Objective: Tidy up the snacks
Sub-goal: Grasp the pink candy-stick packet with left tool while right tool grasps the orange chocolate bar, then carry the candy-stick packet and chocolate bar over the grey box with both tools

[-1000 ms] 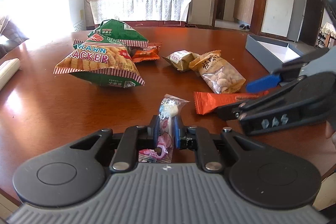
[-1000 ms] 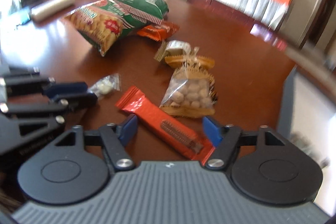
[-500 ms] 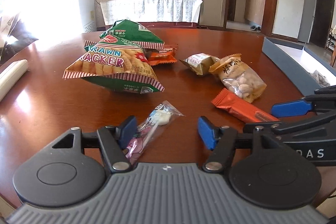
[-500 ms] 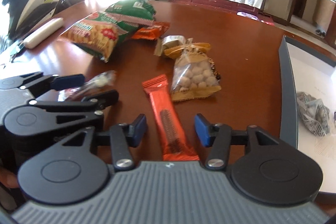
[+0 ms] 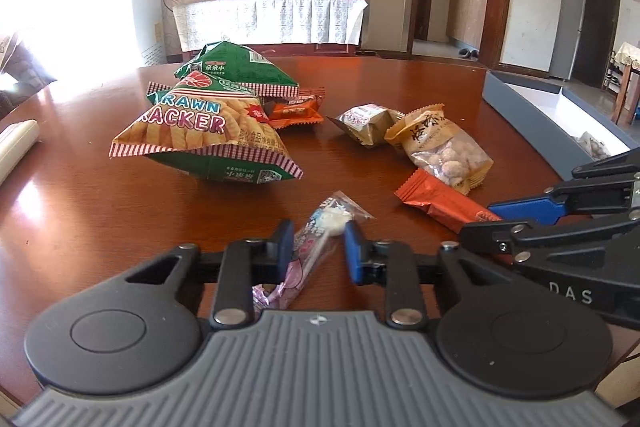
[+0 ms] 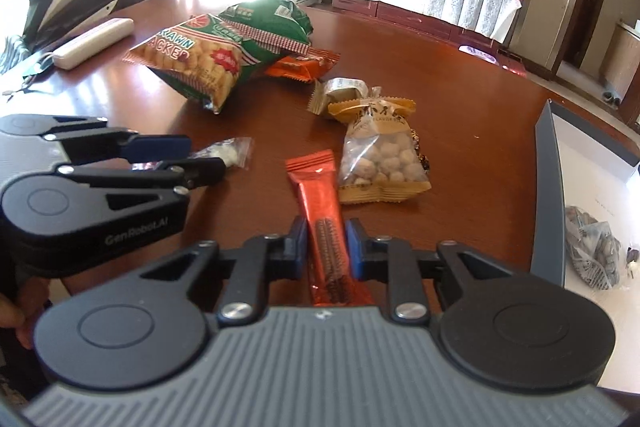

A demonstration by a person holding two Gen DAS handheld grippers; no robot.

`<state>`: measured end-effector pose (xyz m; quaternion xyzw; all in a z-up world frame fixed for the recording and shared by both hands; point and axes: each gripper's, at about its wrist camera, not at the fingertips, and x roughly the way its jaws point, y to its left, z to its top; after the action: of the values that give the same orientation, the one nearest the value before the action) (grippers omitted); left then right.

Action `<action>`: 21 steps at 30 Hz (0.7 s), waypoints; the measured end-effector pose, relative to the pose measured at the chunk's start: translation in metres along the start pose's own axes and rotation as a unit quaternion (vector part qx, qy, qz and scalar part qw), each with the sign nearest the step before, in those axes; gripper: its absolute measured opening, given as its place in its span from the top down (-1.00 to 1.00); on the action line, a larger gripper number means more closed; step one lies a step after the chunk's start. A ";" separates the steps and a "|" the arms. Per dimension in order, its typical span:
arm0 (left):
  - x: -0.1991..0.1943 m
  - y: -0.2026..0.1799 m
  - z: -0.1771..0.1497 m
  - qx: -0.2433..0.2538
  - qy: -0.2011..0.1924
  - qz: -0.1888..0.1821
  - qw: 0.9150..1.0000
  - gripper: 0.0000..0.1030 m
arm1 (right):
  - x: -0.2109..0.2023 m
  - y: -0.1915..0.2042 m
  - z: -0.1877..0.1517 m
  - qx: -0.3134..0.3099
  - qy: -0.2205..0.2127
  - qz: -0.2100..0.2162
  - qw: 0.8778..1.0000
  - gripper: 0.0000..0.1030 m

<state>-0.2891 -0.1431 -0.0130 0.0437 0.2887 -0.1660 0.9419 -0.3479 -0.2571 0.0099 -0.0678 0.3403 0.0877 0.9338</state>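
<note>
Centrally, a long orange-red snack bar [image 6: 324, 223], crimped at its ends, is clamped by the right gripper [image 6: 326, 247]; a clear candy packet [image 5: 320, 239] lies between the left gripper's [image 5: 318, 247] closing jaws on the bench [image 5: 80, 211].

left gripper [image 5: 316, 247] closing around candy packet [image 5: 316, 239]

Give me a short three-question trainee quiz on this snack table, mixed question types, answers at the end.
1. True or false: the right gripper is shut on the orange bar.
2. What lies between the left gripper jaws? A) clear candy packet B) peanut bag C) prawn cracker bag
3. Fill in: the grey box already holds a bag of ____.

Key: 1 true; 2 A, jaws closing, not yet pressing; 3 nuts.
</note>
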 end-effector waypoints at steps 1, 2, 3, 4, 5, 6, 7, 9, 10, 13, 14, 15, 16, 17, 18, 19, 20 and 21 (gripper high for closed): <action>0.000 0.000 0.000 -0.001 -0.001 0.000 1.000 0.51 | 0.000 0.000 0.000 0.002 0.000 0.000 1.000 0.53; -0.001 0.000 0.000 -0.003 -0.001 -0.002 1.000 0.58 | -0.001 -0.001 -0.001 0.004 -0.001 -0.001 1.000 0.54; 0.000 -0.001 0.001 -0.006 -0.002 -0.003 1.000 0.60 | -0.003 -0.002 -0.001 0.006 -0.003 0.000 1.000 0.54; -0.001 -0.001 0.001 -0.008 -0.003 -0.002 1.000 0.67 | -0.004 -0.004 -0.001 0.011 -0.005 0.002 1.000 0.54; -0.001 -0.002 0.001 -0.009 -0.003 -0.001 1.000 0.71 | -0.006 -0.005 -0.001 0.016 -0.009 0.004 1.000 0.54; -0.002 -0.001 0.001 -0.010 -0.004 0.000 1.000 0.73 | -0.008 -0.007 -0.002 0.022 -0.012 0.005 1.000 0.54; -0.003 -0.001 0.001 -0.010 -0.005 0.002 1.000 0.76 | -0.010 -0.008 -0.002 0.029 -0.017 0.005 0.999 0.54; -0.005 -0.002 0.002 -0.009 -0.006 0.005 1.000 0.81 | -0.014 -0.012 -0.003 0.040 -0.024 0.010 0.999 0.54; -0.006 -0.001 0.003 -0.009 -0.006 0.004 1.000 0.81 | -0.016 -0.013 -0.003 0.046 -0.029 0.012 0.998 0.54; -0.011 -0.002 0.005 -0.009 -0.014 0.005 1.000 0.83 | -0.022 -0.017 -0.002 0.058 -0.042 0.019 0.997 0.54; -0.012 -0.002 0.005 -0.010 -0.017 0.006 1.000 0.84 | -0.022 -0.018 -0.002 0.060 -0.043 0.020 0.997 0.54; -0.013 -0.002 0.006 -0.011 -0.019 0.008 1.000 0.84 | -0.023 -0.019 -0.002 0.061 -0.043 0.021 0.997 0.54; -0.014 -0.002 0.006 -0.010 -0.017 0.006 1.000 0.84 | -0.022 -0.019 -0.003 0.062 -0.042 0.022 0.997 0.54; -0.014 -0.003 0.005 -0.007 -0.016 0.006 1.000 0.84 | -0.022 -0.018 -0.003 0.061 -0.040 0.024 0.997 0.54; -0.013 -0.004 0.003 -0.002 -0.015 0.009 1.000 0.84 | -0.022 -0.018 -0.003 0.059 -0.039 0.024 0.997 0.54; -0.012 -0.005 0.002 0.002 -0.013 0.010 1.000 0.84 | -0.022 -0.018 -0.003 0.057 -0.038 0.025 0.997 0.54; -0.010 -0.005 0.000 0.001 -0.010 0.011 1.000 0.84 | -0.022 -0.018 -0.003 0.056 -0.039 0.025 0.997 0.54; -0.010 -0.004 0.000 -0.002 -0.008 0.011 1.000 0.84 | -0.023 -0.018 -0.003 0.057 -0.043 0.025 0.997 0.54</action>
<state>-0.2981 -0.1437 -0.0069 0.0439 0.2806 -0.1559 0.9461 -0.3632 -0.2777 0.0241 -0.0020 0.3058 0.0940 0.9474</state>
